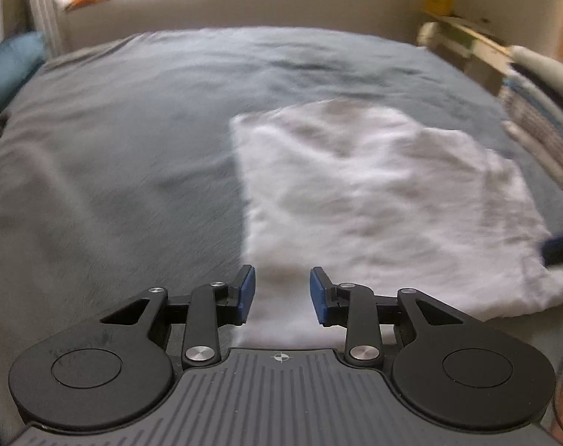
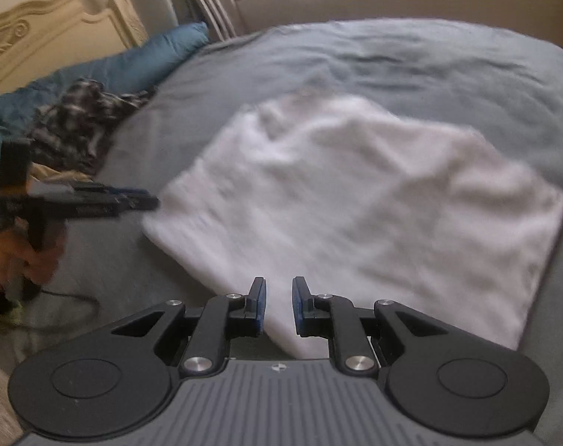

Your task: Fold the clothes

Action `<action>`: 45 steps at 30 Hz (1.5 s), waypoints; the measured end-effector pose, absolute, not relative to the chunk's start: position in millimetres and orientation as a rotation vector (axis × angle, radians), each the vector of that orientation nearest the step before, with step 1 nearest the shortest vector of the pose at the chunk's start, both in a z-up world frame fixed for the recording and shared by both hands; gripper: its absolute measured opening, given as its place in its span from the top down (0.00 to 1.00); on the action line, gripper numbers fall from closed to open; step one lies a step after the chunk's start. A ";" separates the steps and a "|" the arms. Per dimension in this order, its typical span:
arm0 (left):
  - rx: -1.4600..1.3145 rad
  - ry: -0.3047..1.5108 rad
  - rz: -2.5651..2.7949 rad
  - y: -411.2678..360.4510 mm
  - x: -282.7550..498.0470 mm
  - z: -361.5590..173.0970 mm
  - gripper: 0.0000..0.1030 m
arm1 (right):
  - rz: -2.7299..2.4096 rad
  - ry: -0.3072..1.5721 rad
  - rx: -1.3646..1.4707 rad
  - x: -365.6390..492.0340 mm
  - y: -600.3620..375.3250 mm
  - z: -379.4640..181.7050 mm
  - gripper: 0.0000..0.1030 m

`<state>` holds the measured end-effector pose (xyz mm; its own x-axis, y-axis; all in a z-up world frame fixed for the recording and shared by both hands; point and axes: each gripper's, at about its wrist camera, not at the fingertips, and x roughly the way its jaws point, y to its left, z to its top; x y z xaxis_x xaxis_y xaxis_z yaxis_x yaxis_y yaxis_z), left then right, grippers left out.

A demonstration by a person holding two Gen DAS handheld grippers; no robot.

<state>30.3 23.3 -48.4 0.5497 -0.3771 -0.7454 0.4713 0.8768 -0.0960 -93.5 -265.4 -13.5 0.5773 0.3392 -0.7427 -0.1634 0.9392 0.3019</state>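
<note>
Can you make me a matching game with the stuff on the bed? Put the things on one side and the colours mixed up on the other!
Things:
1. folded garment
2. bedspread
3. pillow
4. crumpled clothing

Colours:
A. teal blue
B. black-and-white check
C. white
D. grey

Right pairs: 1-C, 2-D, 3-A, 4-B.

The garment lies on the bedspread. The checked clothing is heaped against the pillow, near the headboard.
</note>
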 end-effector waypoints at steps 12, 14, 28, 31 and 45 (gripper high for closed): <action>0.279 0.864 -0.676 -60.1 13.3 -94.7 0.58 | 0.216 0.977 0.330 35.5 -256.3 -56.3 0.83; 0.255 0.866 -0.678 -55.1 14.3 -95.2 0.57 | 0.182 0.992 0.398 52.8 -268.1 -74.5 0.83; 0.216 0.840 -0.651 -48.3 10.2 -93.5 0.49 | 0.030 0.818 0.680 97.0 -325.1 -64.2 0.83; 0.225 0.834 -0.654 -49.0 9.8 -94.2 0.47 | 0.170 0.887 0.644 104.3 -298.1 -59.9 0.83; 0.198 0.815 -0.636 -38.6 10.9 -89.2 0.46 | 0.228 0.862 0.898 146.1 -292.5 -72.5 0.82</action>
<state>10.9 -38.6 -89.2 0.5134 -0.4514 -0.7298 0.5981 0.7981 -0.0729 146.1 -292.5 -72.5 0.6526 0.5097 -0.5607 0.1665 0.6255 0.7623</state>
